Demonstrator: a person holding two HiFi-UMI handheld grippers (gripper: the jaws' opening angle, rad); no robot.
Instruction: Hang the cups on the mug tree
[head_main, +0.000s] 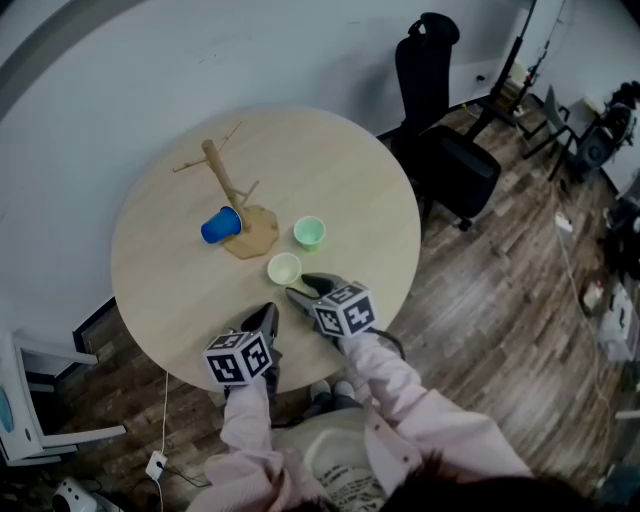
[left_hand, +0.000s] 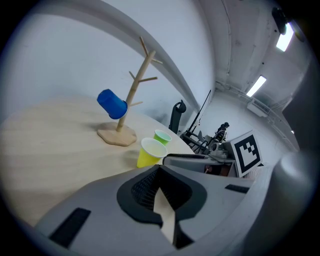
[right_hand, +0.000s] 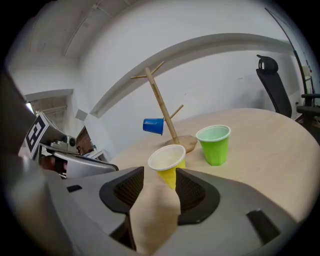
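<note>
A wooden mug tree (head_main: 225, 185) stands on the round pale table (head_main: 330, 170). A blue cup (head_main: 221, 225) hangs on its side from a low branch. A green cup (head_main: 309, 232) and a yellow cup (head_main: 284, 268) stand upright on the table. My right gripper (head_main: 308, 290) is open, its tips just short of the yellow cup (right_hand: 167, 162), with bare table between the jaws. The green cup (right_hand: 215, 144) stands to the yellow cup's right and a little further off. My left gripper (head_main: 268, 315) is shut on nothing near the table's front edge, left of the right one.
A black office chair (head_main: 445, 150) stands off the table's far right side on wood flooring. A white wall runs behind the table. White furniture (head_main: 30, 400) sits at the lower left. The table's near edge lies under both grippers.
</note>
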